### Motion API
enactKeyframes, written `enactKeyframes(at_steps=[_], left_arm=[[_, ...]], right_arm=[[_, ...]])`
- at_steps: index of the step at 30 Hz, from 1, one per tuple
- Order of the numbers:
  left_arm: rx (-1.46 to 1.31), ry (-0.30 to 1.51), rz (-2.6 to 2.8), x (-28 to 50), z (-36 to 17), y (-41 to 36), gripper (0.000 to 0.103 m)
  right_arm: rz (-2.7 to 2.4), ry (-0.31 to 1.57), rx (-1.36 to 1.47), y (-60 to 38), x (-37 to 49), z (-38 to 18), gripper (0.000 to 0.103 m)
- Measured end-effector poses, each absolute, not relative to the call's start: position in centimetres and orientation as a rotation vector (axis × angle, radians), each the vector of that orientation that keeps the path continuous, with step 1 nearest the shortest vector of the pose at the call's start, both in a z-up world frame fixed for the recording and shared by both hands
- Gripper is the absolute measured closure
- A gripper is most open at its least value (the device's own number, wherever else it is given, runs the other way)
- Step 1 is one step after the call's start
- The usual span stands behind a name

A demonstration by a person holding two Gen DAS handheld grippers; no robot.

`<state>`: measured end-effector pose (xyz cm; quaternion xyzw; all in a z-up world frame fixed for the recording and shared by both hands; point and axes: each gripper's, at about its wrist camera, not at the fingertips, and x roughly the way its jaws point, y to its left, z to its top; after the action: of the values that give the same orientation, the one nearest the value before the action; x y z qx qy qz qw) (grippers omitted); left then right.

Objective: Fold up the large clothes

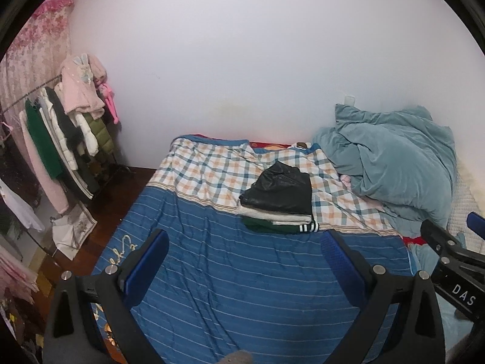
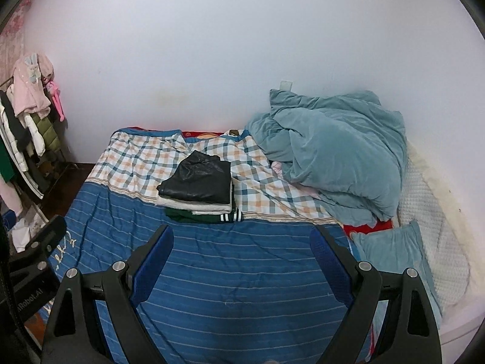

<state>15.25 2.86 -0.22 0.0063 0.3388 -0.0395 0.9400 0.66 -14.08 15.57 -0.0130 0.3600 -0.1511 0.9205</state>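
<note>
A stack of folded clothes lies on the bed: a black shiny garment (image 1: 280,189) on top, a white one (image 1: 272,215) under it, a dark green one with striped cuff (image 1: 282,228) at the bottom. The stack also shows in the right wrist view (image 2: 200,180). My left gripper (image 1: 244,257) is open and empty above the blue striped blanket (image 1: 242,288), short of the stack. My right gripper (image 2: 242,251) is open and empty over the same blanket (image 2: 236,288). The right gripper's body shows at the left view's right edge (image 1: 454,261).
A crumpled teal duvet (image 2: 333,154) is heaped at the bed's right against the wall, with a teal pillow (image 2: 391,251) below it. A checked sheet (image 1: 209,173) covers the far bed. A clothes rack with hanging garments (image 1: 69,139) stands left on the wooden floor.
</note>
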Motion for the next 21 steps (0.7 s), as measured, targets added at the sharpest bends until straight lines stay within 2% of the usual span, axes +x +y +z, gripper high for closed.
enactKeyframes(at_steps=[21], left_arm=[[0.027, 0.665, -0.066, 14.0, 0.4, 4.3, 0.000]], right_arm=[[-0.265, 0.715, -0.008, -13.2, -0.3, 16.6, 0.007]])
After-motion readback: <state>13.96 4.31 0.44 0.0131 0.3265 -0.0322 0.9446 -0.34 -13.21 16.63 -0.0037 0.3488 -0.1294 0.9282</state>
